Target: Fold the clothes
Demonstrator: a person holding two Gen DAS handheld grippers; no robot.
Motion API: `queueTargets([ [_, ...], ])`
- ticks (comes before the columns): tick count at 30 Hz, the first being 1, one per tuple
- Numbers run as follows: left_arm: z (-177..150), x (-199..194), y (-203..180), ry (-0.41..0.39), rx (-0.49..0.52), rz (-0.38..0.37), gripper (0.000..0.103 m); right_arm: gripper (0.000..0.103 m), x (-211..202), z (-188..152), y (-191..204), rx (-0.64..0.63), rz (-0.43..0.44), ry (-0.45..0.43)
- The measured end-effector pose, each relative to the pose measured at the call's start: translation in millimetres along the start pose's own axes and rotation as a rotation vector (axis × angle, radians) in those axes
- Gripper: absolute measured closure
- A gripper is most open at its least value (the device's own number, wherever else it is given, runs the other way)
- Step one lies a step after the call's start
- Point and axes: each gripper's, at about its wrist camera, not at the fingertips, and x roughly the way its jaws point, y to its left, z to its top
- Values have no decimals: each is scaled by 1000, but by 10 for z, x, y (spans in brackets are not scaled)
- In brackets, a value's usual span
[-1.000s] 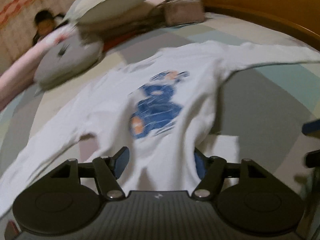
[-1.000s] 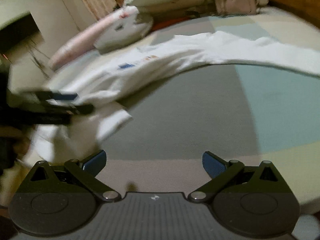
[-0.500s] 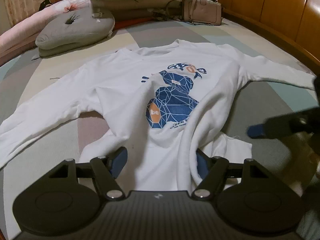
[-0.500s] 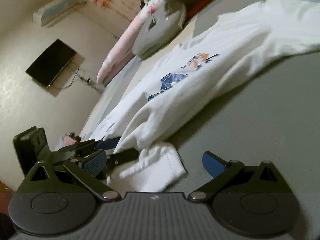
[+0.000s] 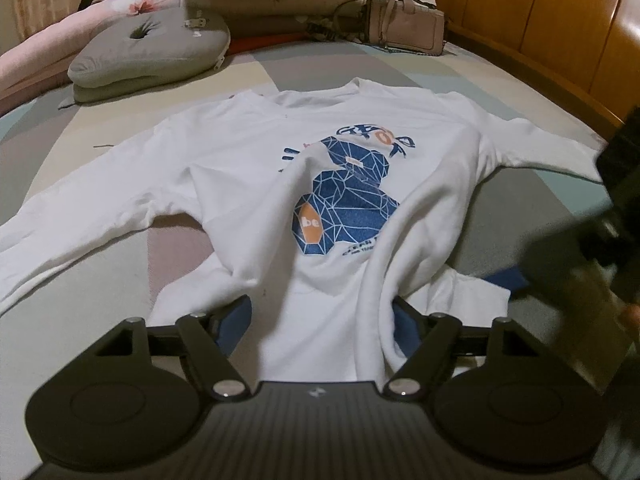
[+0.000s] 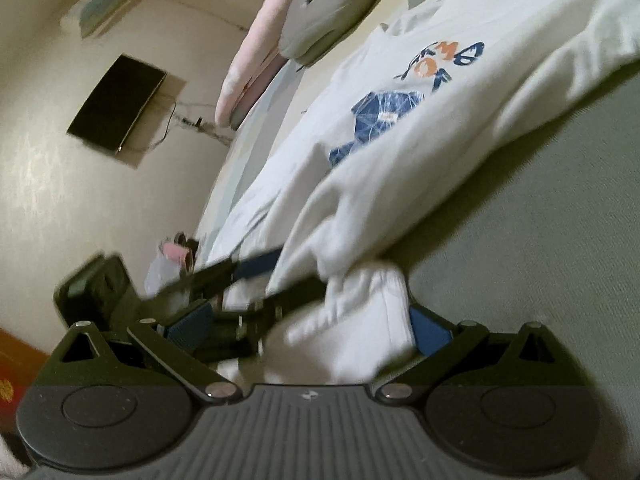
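Sweatshirt (image 5: 256,168) is spread face-up on the bed (image 5: 532,208), sleeves out, hem bunched; no fold is made yet. Hem fabric is straddled by the left hand-held gripper (image 5: 322,320) and right hand-held gripper (image 6: 320,324), jaws wide (grip unconfirmed).

Left wrist low at sweatshirt (image 5: 248,176) hem, right wrist tilted, sharing print
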Motion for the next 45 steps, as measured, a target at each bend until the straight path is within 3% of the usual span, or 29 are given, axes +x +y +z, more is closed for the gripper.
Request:
queueTargets([
  [5, -17, -6, 17, -8, -10, -11, 27, 0, -19, -103, 50, 15, 28, 55],
  [8, -27, 13, 26, -8, -17, -17, 27, 5, -118, -215, -6, 13, 56, 3],
  [10, -24, 21, 29, -6, -17, -19, 27, 15, -112, -180, -60, 27, 38, -24],
  [12, -21, 11, 25, -8, -14, -16, 27, 41, -93, -142, -113, 42, 0, -43],
  [14, -19, -4, 20, -11, -10, -13, 27, 55, -80, -148, -144, 44, -56, -50],
  [18, -18, 2, 25, -4, -33, -15, 27, 61, -72, -264, -99, -9, -115, -84],
  [20, -7, -44, 1, -3, -27, -16, 27, 95, -47, -311, -83, -25, -165, -101],
  [23, 2, -236, -61, -25, 11, -27, 28, 94, -120, -350, -136, 35, -156, -131],
  [27, -50, -601, -82, -82, 44, -46, 19, 94, -321, -481, -9, 4, -201, -163],
  [30, -99, -802, -42, -106, 40, -44, 18, 94, -636, -639, 63, 9, -205, -206],
  [38, -168, -819, -48, -56, 56, 1, 18, 94, -1405, -1064, 251, -17, -304, -316],
  [45, -215, -896, -138, -47, 92, 0, 18, 94, -1675, -1217, 201, 18, -398, -353],
])
